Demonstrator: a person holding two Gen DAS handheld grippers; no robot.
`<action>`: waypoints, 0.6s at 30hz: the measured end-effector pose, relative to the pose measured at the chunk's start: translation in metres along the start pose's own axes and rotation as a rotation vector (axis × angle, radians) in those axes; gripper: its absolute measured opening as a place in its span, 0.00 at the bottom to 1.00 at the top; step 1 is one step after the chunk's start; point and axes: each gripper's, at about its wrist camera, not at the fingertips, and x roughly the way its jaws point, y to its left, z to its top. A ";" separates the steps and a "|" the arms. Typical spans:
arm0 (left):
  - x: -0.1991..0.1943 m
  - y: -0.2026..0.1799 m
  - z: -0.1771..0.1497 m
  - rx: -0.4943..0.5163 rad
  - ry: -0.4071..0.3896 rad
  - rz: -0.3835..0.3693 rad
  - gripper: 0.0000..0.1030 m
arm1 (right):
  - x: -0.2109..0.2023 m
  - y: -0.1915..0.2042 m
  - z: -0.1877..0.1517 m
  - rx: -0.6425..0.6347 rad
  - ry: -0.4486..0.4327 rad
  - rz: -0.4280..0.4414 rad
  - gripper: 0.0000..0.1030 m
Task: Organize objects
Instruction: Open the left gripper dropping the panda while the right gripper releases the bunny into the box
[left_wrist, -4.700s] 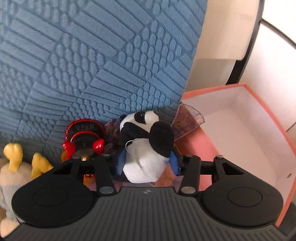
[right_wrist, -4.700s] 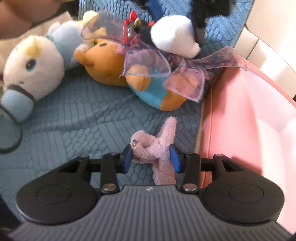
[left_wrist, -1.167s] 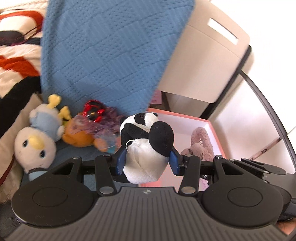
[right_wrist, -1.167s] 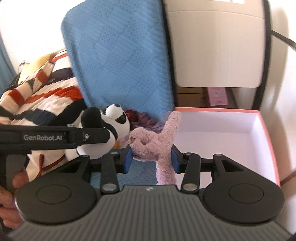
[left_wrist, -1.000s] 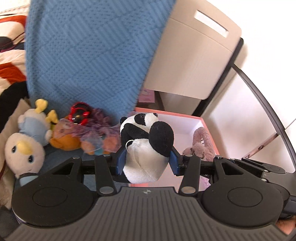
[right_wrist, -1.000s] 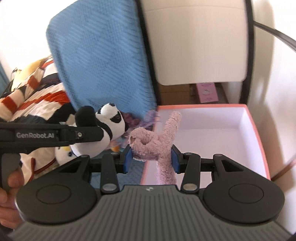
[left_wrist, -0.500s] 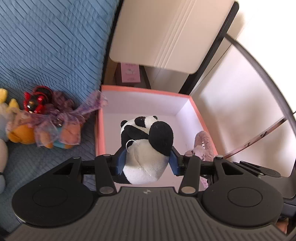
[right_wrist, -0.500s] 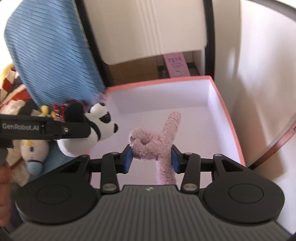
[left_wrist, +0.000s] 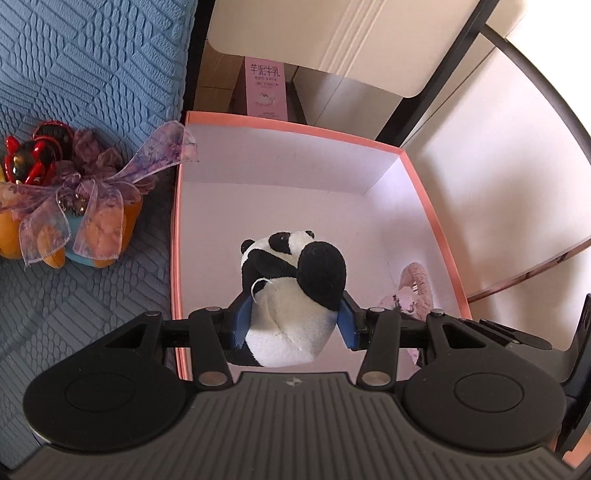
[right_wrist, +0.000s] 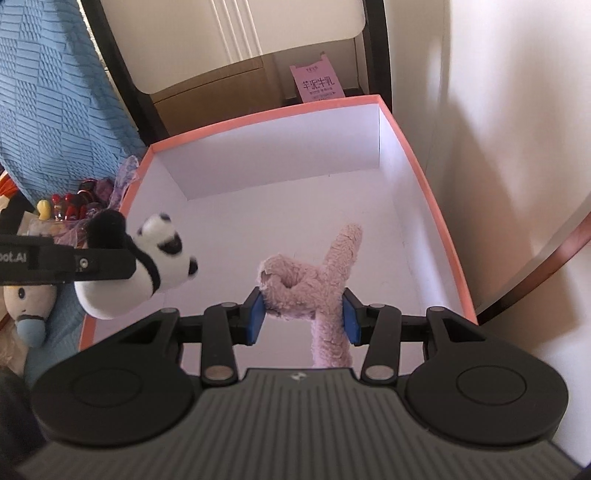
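Note:
My left gripper (left_wrist: 291, 325) is shut on a black-and-white panda plush (left_wrist: 291, 291) and holds it above the open pink box (left_wrist: 177, 206). My right gripper (right_wrist: 303, 317) is shut on a pink fuzzy plush (right_wrist: 317, 284), also above the pink box (right_wrist: 436, 206). The panda (right_wrist: 147, 266) and the left gripper show at the left of the right wrist view. The pink plush (left_wrist: 413, 288) shows at the right of the left wrist view. The box's white floor is bare.
An orange plush with a purple ribbon (left_wrist: 74, 221) and a red toy (left_wrist: 33, 158) lie on the blue cushion (left_wrist: 74, 74) left of the box. A white-and-blue plush (right_wrist: 29, 306) lies further left. A cardboard box (right_wrist: 221, 88) and pink carton (right_wrist: 317, 85) stand behind.
Both grippers have carried their plush toys from the blue cushion to over the pink box and have come lower into it over the last second.

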 end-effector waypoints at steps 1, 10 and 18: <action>0.000 0.001 0.000 -0.006 -0.002 0.008 0.54 | -0.001 0.001 0.001 0.001 0.001 -0.001 0.49; -0.036 0.002 0.000 -0.006 -0.041 -0.005 0.65 | -0.035 0.015 0.004 0.012 -0.053 0.003 0.60; -0.095 0.006 -0.009 0.004 -0.120 -0.020 0.65 | -0.081 0.042 0.002 -0.005 -0.115 0.031 0.60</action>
